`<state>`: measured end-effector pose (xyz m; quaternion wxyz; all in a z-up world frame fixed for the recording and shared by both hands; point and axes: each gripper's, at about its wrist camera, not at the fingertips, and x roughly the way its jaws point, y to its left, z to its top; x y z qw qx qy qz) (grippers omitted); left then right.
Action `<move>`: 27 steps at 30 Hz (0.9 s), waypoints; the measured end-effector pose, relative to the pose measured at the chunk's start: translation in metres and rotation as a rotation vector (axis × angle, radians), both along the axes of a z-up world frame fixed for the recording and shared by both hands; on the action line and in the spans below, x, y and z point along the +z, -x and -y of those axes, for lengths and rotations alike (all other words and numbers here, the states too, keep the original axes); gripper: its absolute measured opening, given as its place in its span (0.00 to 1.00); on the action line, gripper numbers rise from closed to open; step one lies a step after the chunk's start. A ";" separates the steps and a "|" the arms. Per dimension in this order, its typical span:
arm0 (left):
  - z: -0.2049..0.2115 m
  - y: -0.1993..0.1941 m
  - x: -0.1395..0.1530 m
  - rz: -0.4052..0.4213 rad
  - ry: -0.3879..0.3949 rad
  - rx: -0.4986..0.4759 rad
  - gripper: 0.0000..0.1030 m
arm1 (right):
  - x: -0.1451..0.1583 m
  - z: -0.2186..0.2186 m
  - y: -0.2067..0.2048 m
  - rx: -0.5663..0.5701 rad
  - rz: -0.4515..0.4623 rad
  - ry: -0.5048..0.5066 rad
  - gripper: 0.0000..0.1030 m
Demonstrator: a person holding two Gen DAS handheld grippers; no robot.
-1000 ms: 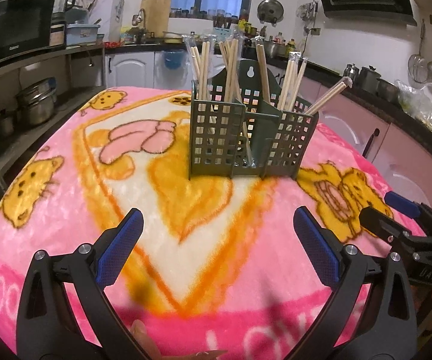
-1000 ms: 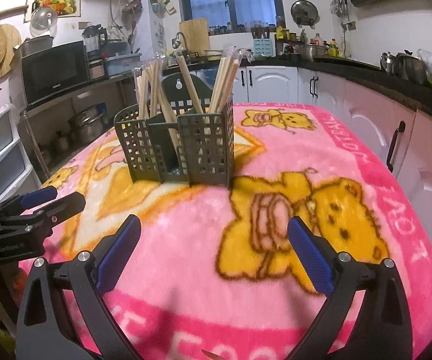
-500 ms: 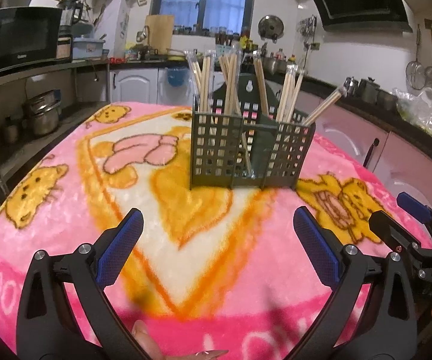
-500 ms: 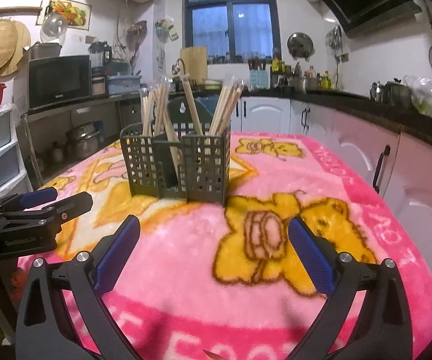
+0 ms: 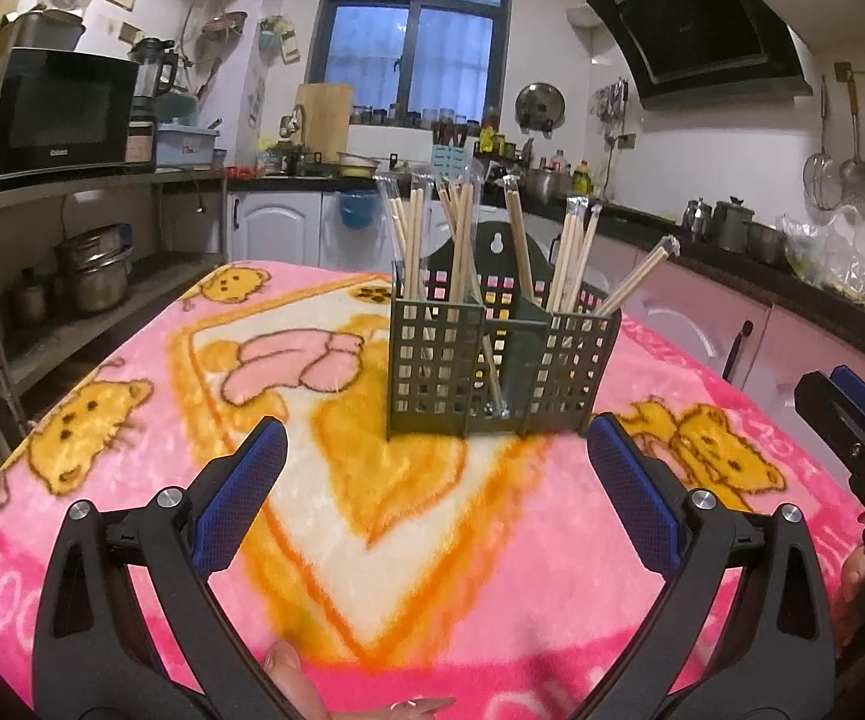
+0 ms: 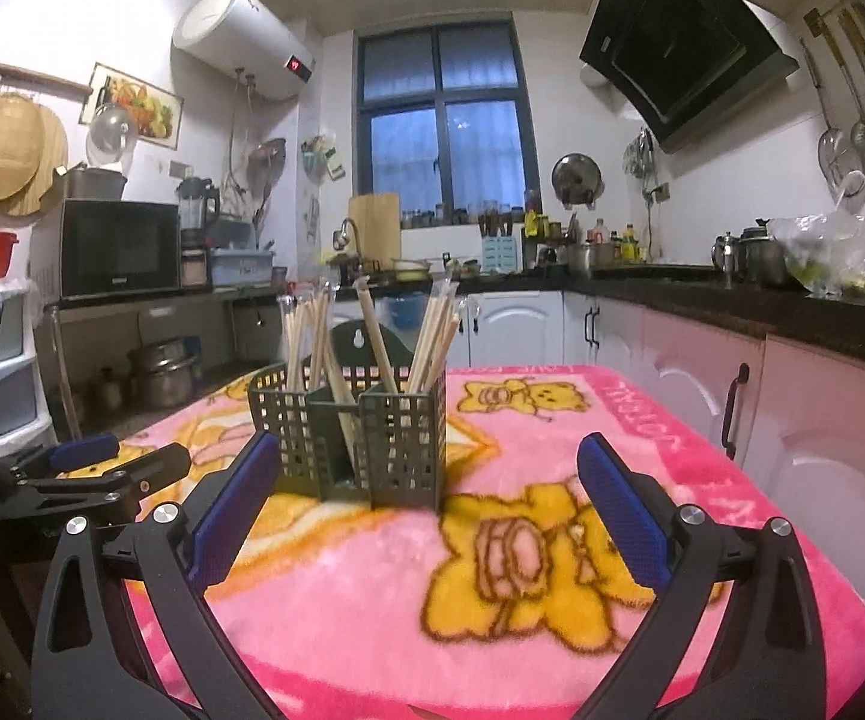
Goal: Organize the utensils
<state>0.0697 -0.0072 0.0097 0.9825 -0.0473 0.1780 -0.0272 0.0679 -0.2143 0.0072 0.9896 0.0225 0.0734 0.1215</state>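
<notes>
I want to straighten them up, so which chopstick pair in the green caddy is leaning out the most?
The wrapped chopstick pair in the green caddy's right compartment: it slants far out to the right, while the others stand nearly upright.

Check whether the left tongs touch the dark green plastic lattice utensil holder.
Apart. The left wrist view shows pink blanket between the open left tongs and holder.

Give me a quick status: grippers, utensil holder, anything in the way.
Left gripper open, empty. Right gripper open, empty. Green utensil holder upright on pink blanket, chopsticks standing inside. Nothing between grippers and holder.
</notes>
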 end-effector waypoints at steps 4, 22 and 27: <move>0.001 0.000 -0.002 0.012 -0.006 -0.003 0.90 | -0.004 -0.002 -0.003 0.007 -0.009 0.007 0.94; -0.002 -0.003 -0.004 0.001 0.012 -0.010 0.90 | -0.008 -0.009 -0.003 0.012 -0.025 0.024 0.94; -0.002 -0.003 -0.004 0.000 0.012 -0.010 0.90 | -0.008 -0.008 -0.004 0.012 -0.025 0.023 0.94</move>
